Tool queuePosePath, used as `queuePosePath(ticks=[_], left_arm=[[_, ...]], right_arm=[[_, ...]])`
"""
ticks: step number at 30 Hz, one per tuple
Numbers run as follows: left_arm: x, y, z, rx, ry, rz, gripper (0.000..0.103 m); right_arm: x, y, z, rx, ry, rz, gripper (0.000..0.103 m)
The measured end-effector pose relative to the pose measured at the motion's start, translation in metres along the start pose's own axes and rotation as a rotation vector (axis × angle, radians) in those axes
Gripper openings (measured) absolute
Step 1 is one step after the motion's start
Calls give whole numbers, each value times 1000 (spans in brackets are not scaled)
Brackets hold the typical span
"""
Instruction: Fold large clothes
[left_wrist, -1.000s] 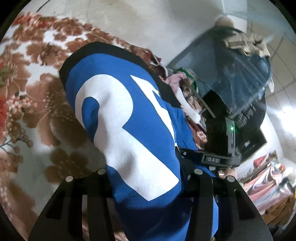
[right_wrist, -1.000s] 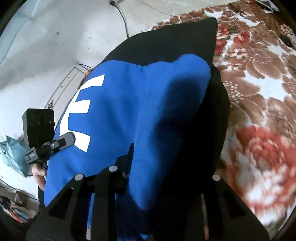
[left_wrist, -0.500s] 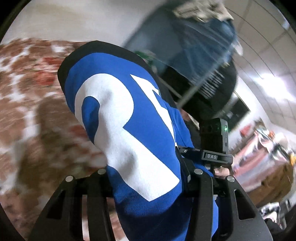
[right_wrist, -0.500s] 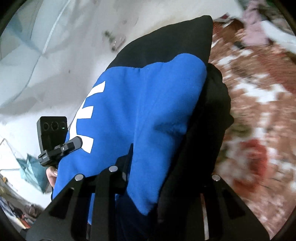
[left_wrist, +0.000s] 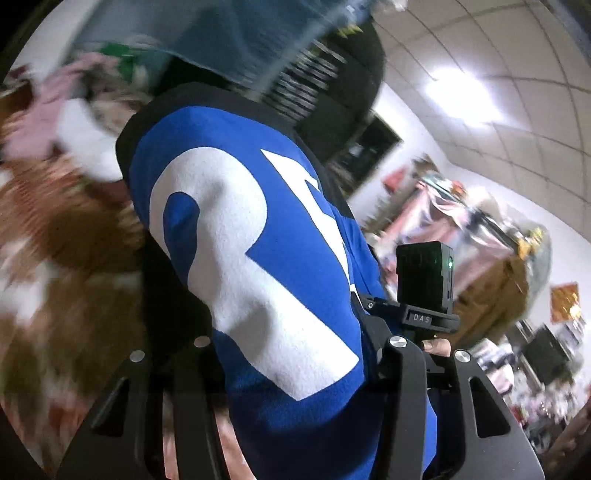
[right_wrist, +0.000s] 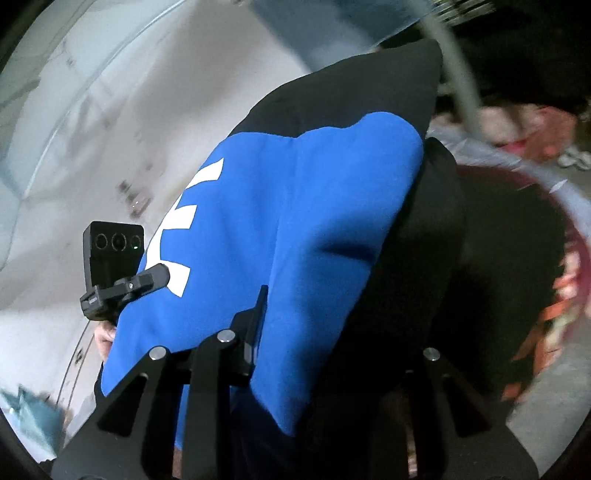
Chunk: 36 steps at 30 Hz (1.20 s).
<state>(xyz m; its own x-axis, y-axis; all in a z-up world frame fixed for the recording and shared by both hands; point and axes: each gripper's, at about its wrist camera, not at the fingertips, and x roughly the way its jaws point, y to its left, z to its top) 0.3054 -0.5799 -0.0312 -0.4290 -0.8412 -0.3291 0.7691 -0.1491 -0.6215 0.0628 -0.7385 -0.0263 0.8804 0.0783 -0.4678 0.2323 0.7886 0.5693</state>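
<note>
Blue-and-black garment (left_wrist: 266, 258) gripped by both jaws, floral bedspread (left_wrist: 55, 258) now blurred, seemingly swung aside

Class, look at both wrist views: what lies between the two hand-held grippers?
The blue and black garment spans between the left hand-held gripper and right hand-held gripper, each clamped on it, in both views.

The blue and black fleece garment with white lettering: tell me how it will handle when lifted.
The blue and black fleece garment probably hangs floppy: it bulges and creases between both grippers. Its thick, fuzzy cloth likely resists slipping. Being soft cloth, it seems unlikely to break.
</note>
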Motion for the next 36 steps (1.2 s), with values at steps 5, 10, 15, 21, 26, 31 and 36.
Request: queuePosePath(ticks=[5,10,15,21,26,31,36], left_arm=[[77,43,22,-37,93,-111,51],[130,144,-19,-109,156,-87,57],[128,146,-37,-61,47,-113,61],[126,111,-22,55,100,100,88],[77,87,-22,136,48,323,95],[26,45,-20,222,-92,386,95],[56,30,-31,329,5,510,95]], right_arm=[[-9,-53,11,54,-41,-114,27],[43,-144,-11,148,18,-70,33],[44,-173,-24,72,-27,46,40],[18,-191,-21,10,-27,-10,64],[-33,-177,-30,-63,-60,-240,90],[-77,-125,-4,-133,-185,-358,94],[-24,-88,48,-247,-241,-580,95]])
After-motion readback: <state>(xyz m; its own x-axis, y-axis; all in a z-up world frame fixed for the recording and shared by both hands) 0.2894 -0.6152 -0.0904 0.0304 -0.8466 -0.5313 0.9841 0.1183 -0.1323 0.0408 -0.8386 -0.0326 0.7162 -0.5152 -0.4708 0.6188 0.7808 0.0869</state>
